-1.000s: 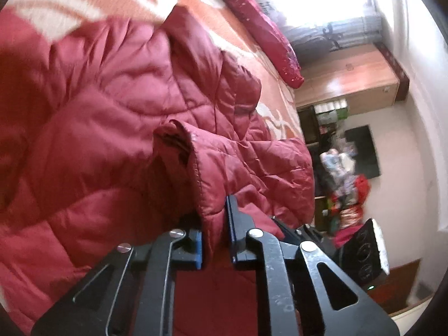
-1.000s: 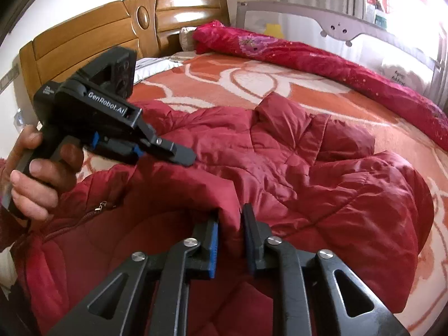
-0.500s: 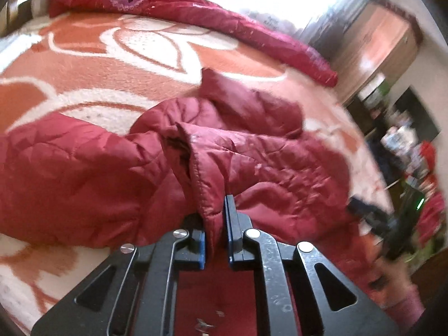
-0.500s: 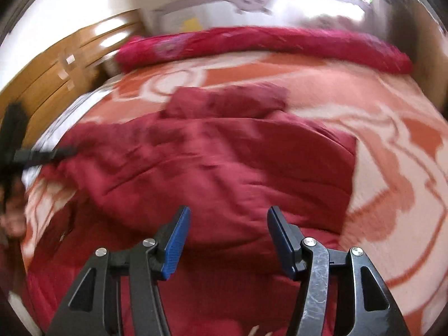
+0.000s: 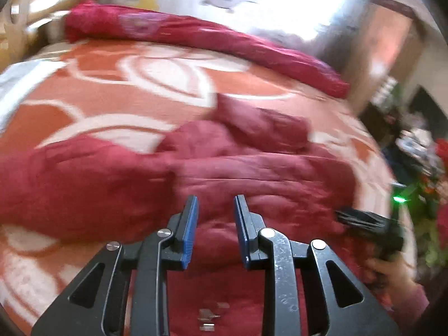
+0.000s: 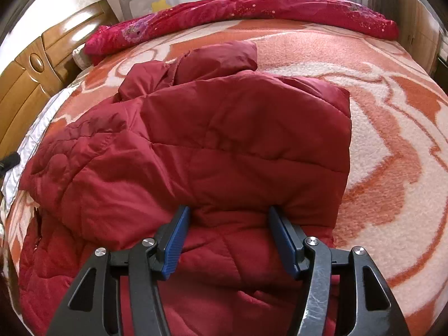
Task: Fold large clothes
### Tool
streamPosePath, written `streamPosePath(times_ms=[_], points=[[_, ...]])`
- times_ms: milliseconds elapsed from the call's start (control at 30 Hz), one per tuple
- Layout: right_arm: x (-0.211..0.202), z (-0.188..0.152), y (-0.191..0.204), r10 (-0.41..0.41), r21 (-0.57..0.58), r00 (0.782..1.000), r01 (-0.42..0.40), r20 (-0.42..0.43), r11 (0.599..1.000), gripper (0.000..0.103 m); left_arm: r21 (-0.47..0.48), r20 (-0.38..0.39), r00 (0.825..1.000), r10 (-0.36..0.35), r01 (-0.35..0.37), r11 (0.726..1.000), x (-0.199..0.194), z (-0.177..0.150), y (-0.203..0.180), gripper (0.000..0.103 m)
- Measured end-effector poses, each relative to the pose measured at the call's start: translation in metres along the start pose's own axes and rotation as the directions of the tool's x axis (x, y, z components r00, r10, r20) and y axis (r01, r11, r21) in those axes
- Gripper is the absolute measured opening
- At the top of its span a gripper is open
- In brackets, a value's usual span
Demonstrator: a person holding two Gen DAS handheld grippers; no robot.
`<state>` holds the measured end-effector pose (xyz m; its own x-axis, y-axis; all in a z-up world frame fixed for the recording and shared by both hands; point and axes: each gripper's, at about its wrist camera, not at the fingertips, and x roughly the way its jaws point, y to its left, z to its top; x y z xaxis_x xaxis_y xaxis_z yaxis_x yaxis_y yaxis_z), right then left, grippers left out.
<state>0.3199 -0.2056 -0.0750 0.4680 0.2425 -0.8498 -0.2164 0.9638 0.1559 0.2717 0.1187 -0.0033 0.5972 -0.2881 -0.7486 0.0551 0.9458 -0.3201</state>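
Jacket point(image 6: 212, 140) lies below both grippers' parted fingers point(image 6: 176, 240)

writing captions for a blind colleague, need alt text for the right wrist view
A dark red quilted padded jacket, folded over on itself, lies on a bed covered by an orange and cream patterned fleece blanket. The right gripper hovers open just above the jacket's near fold, nothing between its blue pads. A crimson floral quilt lies bunched along the far edge.

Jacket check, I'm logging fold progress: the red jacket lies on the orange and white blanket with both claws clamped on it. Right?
Not quite. The right wrist view shows the jacket on the blanket, but both claws are open and clamp nothing.
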Motion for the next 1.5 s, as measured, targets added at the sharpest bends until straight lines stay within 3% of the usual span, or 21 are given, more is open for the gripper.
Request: streamPosePath(times_ms=[67, 167, 267, 367, 433, 600, 733, 933, 1133, 1367, 1467, 1500], points=[[-0.001, -0.001, 0.001, -0.002, -0.002, 1.0, 0.002, 0.002, 1.0, 0.061, 0.037, -0.031, 0.999, -0.008, 0.009, 0.999, 0.015, 0.0, -0.015, 0.024], [-0.003, 0.001, 0.003, -0.01, 0.002, 1.0, 0.01, -0.004, 1.0, 0.061, 0.07, -0.108, 0.994, 0.035, -0.028, 0.997, 0.055, -0.003, -0.028, 0.024], [-0.027, 0.004, 0.015, -0.029, -0.003, 0.998, 0.029, 0.05, 1.0, 0.06, 0.055, -0.187, 0.98, 0.066, -0.057, 0.997, 0.094, -0.014, -0.021, 0.024], [-0.044, 0.01, 0.039, -0.007, -0.067, 0.993, 0.014, 0.115, 0.998, 0.06, 0.011, -0.208, 0.977, 0.05, -0.048, 0.999, 0.109, -0.022, -0.011, 0.024], [-0.038, 0.016, 0.053, 0.028, -0.098, 0.996, -0.019, 0.09, 0.995, 0.059, -0.002, -0.211, 0.976, 0.048, -0.05, 0.999, 0.112, -0.022, -0.01, 0.024], [0.012, 0.019, 0.057, -0.016, -0.101, 1.0, 0.013, -0.026, 0.995, 0.059, 0.012, -0.218, 0.974, 0.056, -0.054, 0.998, 0.111, -0.023, -0.007, 0.024], [0.029, 0.013, 0.042, 0.025, -0.039, 0.999, -0.026, -0.034, 0.999, 0.06, 0.004, -0.213, 0.976, 0.036, -0.036, 0.999, 0.114, -0.026, -0.002, 0.019], [0.031, 0.011, 0.046, 0.001, -0.059, 0.999, -0.003, -0.033, 0.998, 0.06, -0.029, -0.212, 0.977, 0.015, -0.022, 0.999, 0.111, -0.025, 0.002, 0.019], [0.032, 0.01, 0.048, -0.004, -0.062, 1.0, 0.002, -0.027, 0.998, 0.061, -0.112, -0.189, 0.981, -0.052, 0.031, 0.993, 0.085, -0.032, 0.021, 0.019], [0.01, 0.011, 0.047, 0.017, -0.013, 1.0, -0.017, -0.001, 1.0, 0.061, -0.159, -0.137, 0.99, -0.04, 0.018, 0.987, 0.04, -0.04, 0.043, 0.02], [-0.008, 0.005, 0.049, 0.033, -0.01, 0.999, -0.032, 0.033, 0.999, 0.061, -0.196, -0.115, 0.993, -0.034, 0.011, 0.981, 0.025, -0.046, 0.057, 0.027], [-0.012, 0.003, 0.05, 0.041, -0.009, 0.998, -0.04, 0.037, 0.999, 0.061, -0.215, -0.106, 0.994, -0.032, 0.009, 0.976, 0.02, -0.048, 0.063, 0.036]])
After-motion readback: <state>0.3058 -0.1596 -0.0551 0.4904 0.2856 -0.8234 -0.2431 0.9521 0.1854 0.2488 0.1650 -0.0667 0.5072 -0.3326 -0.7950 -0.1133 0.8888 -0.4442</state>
